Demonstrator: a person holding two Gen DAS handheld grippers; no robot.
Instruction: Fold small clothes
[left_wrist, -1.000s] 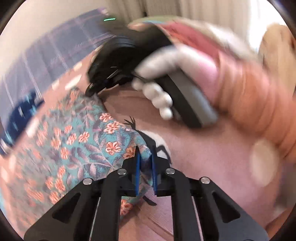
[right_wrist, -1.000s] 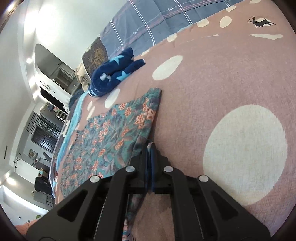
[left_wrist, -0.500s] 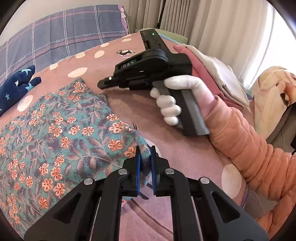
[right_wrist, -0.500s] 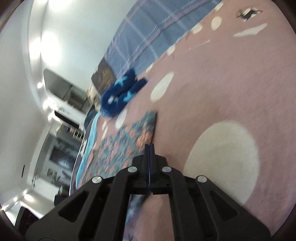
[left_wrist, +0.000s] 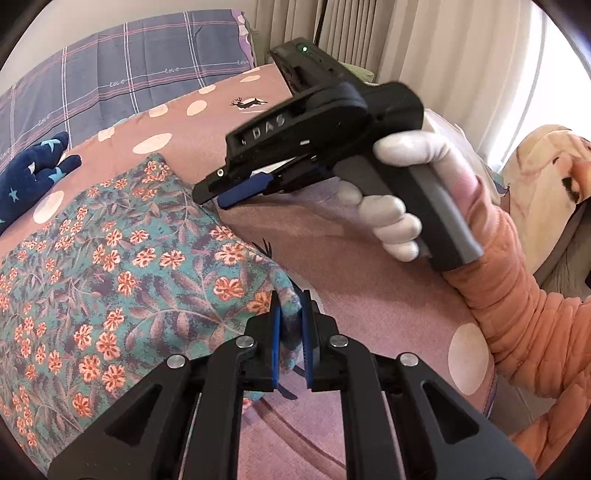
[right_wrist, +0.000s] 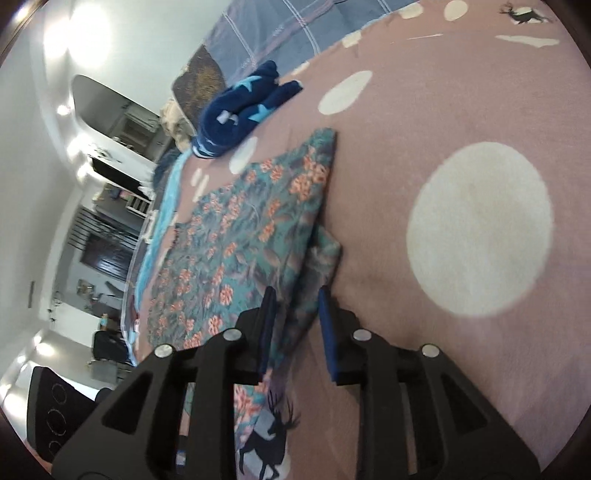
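Observation:
A teal floral garment (left_wrist: 122, 266) lies flat on the pink spotted bedspread (left_wrist: 369, 280). My left gripper (left_wrist: 291, 332) is shut on its near right corner, with cloth bunched between the blue pads. My right gripper (left_wrist: 221, 194), held by a white-gloved hand (left_wrist: 402, 199), hovers above the garment's far right edge. In the right wrist view the right gripper (right_wrist: 295, 325) is open, its pads apart over the garment's (right_wrist: 243, 236) edge, gripping nothing.
A folded navy star-print garment (left_wrist: 29, 177) lies at the far left, also in the right wrist view (right_wrist: 240, 110). A blue plaid quilt (left_wrist: 129, 81) lies behind. Curtains (left_wrist: 443, 55) and a cream blanket (left_wrist: 546, 170) stand right.
My right gripper has opened and let go of the garment's edge, then lifted above it. My left gripper keeps its hold on the corner.

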